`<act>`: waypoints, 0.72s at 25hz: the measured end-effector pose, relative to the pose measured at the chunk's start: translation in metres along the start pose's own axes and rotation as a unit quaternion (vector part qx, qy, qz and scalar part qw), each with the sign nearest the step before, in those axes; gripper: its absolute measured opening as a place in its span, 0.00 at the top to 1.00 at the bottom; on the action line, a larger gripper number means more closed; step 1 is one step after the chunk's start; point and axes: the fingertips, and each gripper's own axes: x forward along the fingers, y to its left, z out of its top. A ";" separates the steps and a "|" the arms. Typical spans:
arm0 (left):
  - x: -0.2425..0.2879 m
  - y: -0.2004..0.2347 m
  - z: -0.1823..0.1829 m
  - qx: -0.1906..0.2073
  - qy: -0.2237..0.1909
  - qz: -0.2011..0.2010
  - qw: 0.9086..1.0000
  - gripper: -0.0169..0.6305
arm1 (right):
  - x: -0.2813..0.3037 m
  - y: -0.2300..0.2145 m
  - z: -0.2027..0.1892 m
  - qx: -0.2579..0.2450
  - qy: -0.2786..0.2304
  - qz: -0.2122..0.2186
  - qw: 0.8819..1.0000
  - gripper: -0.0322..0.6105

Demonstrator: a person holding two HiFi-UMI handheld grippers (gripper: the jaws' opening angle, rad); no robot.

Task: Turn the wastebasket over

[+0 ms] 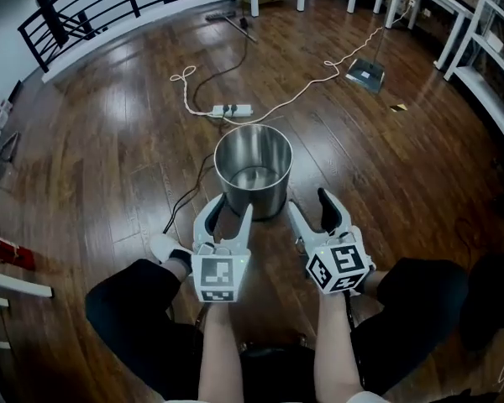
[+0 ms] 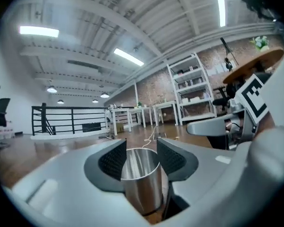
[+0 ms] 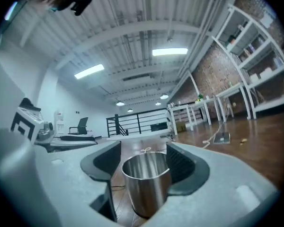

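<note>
A steel wastebasket [image 1: 254, 170] stands upright, mouth open to the ceiling, on a dark wood floor [image 1: 109, 158], directly in front of a seated person. The left gripper [image 1: 229, 212] and right gripper [image 1: 311, 206] are held level side by side just short of the basket's near wall, one toward each side. Both have their jaws spread, pads pressing on nothing. In each gripper view the basket shows in the gap, beyond the jaws. Behind the basket, a white power strip [image 1: 232, 109] and its cable lie on the boards.
</note>
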 end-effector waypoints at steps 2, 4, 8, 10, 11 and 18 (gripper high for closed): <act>-0.039 -0.007 0.025 -0.027 -0.034 0.014 0.999 0.59 | -0.038 0.022 0.029 -0.042 -0.030 0.007 0.999 0.46; -0.075 -0.024 0.048 -0.052 -0.062 0.017 0.997 0.52 | -0.078 0.037 0.052 -0.068 -0.053 0.008 0.996 0.39; -0.154 -0.082 0.074 -0.071 -0.094 0.030 0.993 0.48 | -0.174 0.062 0.077 -0.092 -0.080 0.035 0.992 0.35; -0.190 -0.116 0.082 -0.068 -0.099 0.039 0.992 0.46 | -0.217 0.067 0.083 -0.096 -0.087 0.048 0.990 0.35; -0.206 -0.135 0.085 -0.070 -0.100 0.045 0.992 0.45 | -0.239 0.068 0.087 -0.097 -0.088 0.056 0.990 0.35; -0.326 -0.251 0.099 -0.079 -0.096 0.107 0.986 0.43 | -0.395 0.080 0.115 -0.114 -0.099 0.121 0.981 0.35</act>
